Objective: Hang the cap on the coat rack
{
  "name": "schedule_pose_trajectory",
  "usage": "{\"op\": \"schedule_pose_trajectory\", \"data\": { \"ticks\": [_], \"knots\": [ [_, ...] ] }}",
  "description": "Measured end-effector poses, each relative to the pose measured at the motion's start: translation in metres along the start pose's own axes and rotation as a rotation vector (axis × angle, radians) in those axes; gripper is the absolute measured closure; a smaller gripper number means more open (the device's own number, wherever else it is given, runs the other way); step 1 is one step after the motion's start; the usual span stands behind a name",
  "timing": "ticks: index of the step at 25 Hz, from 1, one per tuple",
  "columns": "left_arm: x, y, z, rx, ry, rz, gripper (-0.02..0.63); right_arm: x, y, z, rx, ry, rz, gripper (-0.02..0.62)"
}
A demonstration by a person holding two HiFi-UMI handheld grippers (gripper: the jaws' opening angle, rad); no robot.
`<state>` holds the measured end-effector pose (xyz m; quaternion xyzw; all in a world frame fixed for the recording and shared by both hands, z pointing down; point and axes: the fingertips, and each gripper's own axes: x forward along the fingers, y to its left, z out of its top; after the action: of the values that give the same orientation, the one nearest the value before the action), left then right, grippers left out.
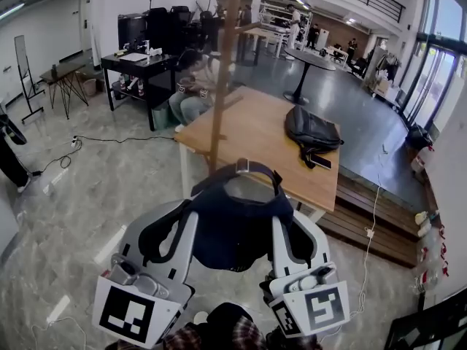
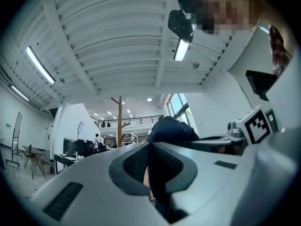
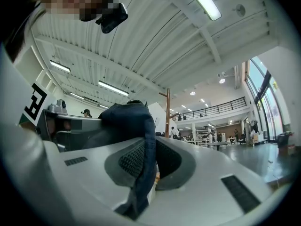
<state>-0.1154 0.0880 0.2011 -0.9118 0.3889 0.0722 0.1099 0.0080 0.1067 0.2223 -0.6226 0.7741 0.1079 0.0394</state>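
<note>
A dark navy cap (image 1: 233,228) hangs between my two grippers in the head view, its strap (image 1: 244,168) at the far side. My left gripper (image 1: 188,221) is shut on the cap's left edge. My right gripper (image 1: 283,223) is shut on its right edge. The wooden coat rack pole (image 1: 222,71) stands upright just beyond the cap. In the left gripper view the cap (image 2: 171,128) bulges past the left gripper (image 2: 149,173), and the coat rack (image 2: 119,121) shows further off. In the right gripper view cap fabric (image 3: 129,121) runs down through the right gripper (image 3: 149,166), beside the coat rack (image 3: 167,114).
A wooden table (image 1: 248,133) stands behind the rack with a black backpack (image 1: 312,132) on it. A person (image 1: 193,86) sits at its far left corner. A black desk (image 1: 139,63) is at the back left, a round table (image 1: 310,60) further back. A cable (image 1: 109,138) runs over the floor.
</note>
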Motion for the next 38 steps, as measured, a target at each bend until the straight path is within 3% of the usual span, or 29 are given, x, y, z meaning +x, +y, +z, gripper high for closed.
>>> {"op": "schedule_pose_trajectory", "data": {
  "ticks": [9,14,25,38],
  "knots": [
    [0.061,0.047,-0.035,-0.046,0.054,0.009,0.578,0.079,-0.025,-0.027,0.024,0.01,0.013,0.555],
    [0.121,0.077,-0.046,-0.007,0.015,0.027,0.58,0.138,-0.06,-0.042,0.016,0.016,0.045,0.555],
    [0.249,0.121,-0.059,-0.03,0.0,0.082,0.578,0.254,-0.142,-0.046,0.002,-0.024,0.116,0.555],
    [0.288,0.159,-0.054,-0.006,-0.023,0.134,0.578,0.318,-0.163,-0.046,0.015,-0.065,0.22,0.555]
  ]
}}
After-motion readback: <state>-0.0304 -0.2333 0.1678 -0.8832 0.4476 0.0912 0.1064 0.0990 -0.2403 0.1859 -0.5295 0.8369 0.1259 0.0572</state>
